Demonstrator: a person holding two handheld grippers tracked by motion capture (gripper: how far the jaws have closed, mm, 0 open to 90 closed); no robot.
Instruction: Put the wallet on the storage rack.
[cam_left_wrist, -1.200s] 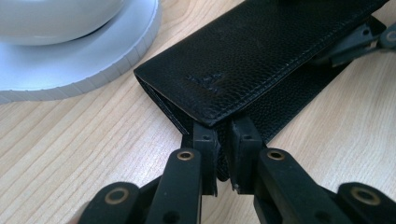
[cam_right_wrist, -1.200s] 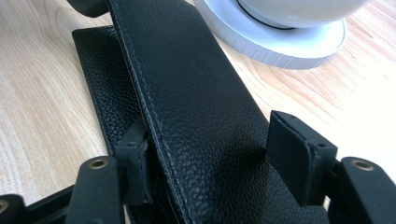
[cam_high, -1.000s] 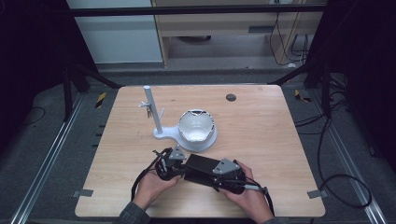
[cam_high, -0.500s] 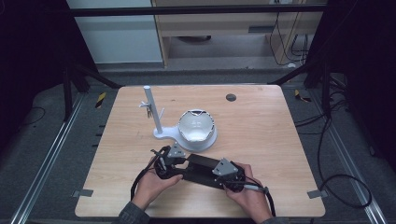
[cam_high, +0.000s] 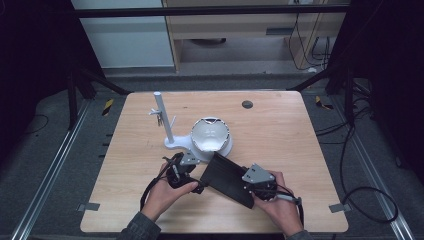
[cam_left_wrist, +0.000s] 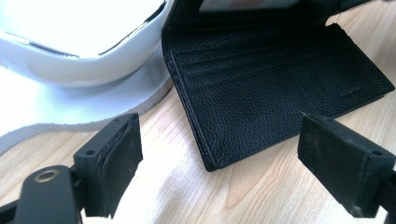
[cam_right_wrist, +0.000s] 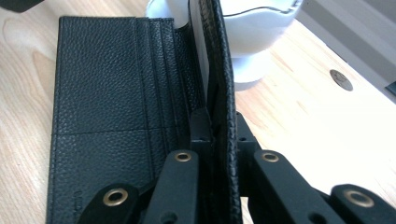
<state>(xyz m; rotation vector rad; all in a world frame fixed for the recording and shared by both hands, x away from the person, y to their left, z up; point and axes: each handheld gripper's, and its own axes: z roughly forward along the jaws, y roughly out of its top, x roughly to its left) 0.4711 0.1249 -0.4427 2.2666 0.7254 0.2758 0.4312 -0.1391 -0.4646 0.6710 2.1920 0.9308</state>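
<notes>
- The wallet (cam_high: 227, 179) lies open at the table's (cam_high: 300, 150) 6 o'clock edge, now swung diagonal, touching the bowl's (cam_high: 211, 136) base.
- The right gripper (cam_right_wrist: 218, 140) pinches its raised flap.
- The left gripper (cam_left_wrist: 219, 154), spread, has moved off the wallet.

Wooden table (cam_high: 300, 150) on grey floor (cam_high: 45, 150), cabinet (cam_high: 240, 30) behind.

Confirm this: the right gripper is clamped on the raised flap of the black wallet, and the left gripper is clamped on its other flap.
Wrong about the left gripper: the left gripper view shows its jaws spread wide, gripping nothing, the black wallet lying flat ahead. The right gripper is indeed clamped on the raised flap.
</notes>
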